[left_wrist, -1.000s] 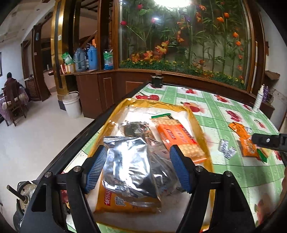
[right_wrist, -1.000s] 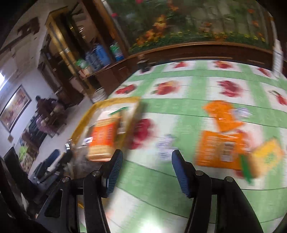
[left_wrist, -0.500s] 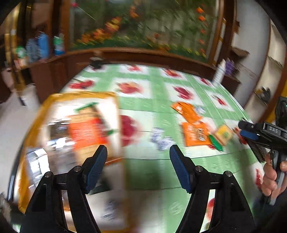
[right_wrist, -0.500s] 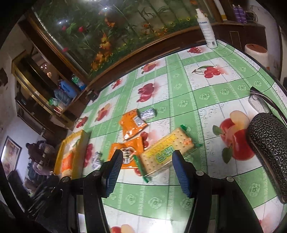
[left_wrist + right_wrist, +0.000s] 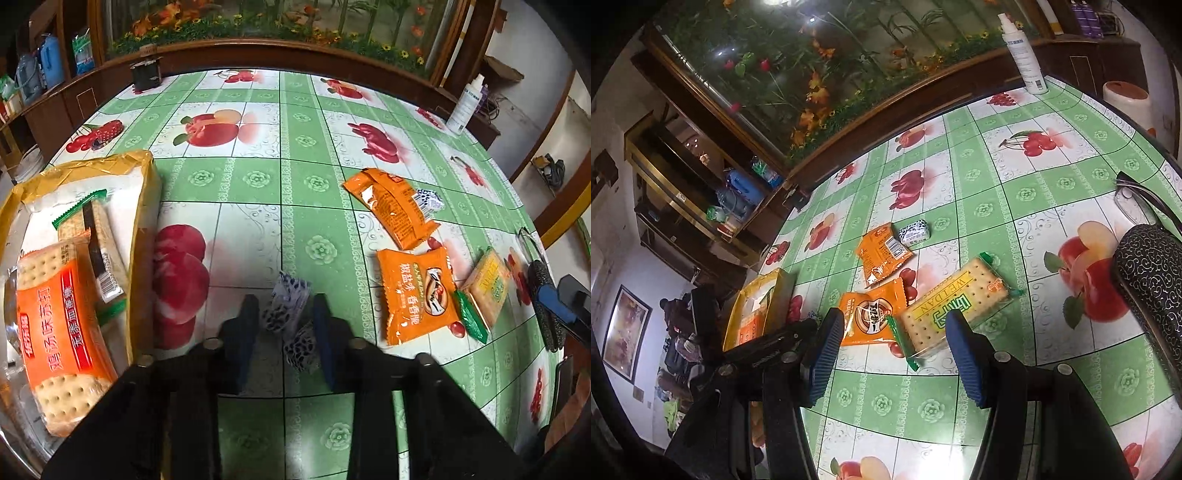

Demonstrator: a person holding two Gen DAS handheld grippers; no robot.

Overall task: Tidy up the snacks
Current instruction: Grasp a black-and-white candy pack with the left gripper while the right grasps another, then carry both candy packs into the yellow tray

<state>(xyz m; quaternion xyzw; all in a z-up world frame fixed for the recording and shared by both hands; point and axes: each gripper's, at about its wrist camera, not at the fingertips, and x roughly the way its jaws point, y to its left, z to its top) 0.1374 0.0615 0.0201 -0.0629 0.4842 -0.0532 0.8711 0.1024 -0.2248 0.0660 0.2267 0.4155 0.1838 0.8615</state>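
On the green fruit-print tabletop, the left tool is narrowing around two small candy wrappers between its pads, tray lying leftward, while the right tool is hovering wide; one slippery wrapper could squirt free.

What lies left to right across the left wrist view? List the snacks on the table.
Tray with cracker packs → small candies between the left gripper fingers → orange packet → yellow cracker pack.
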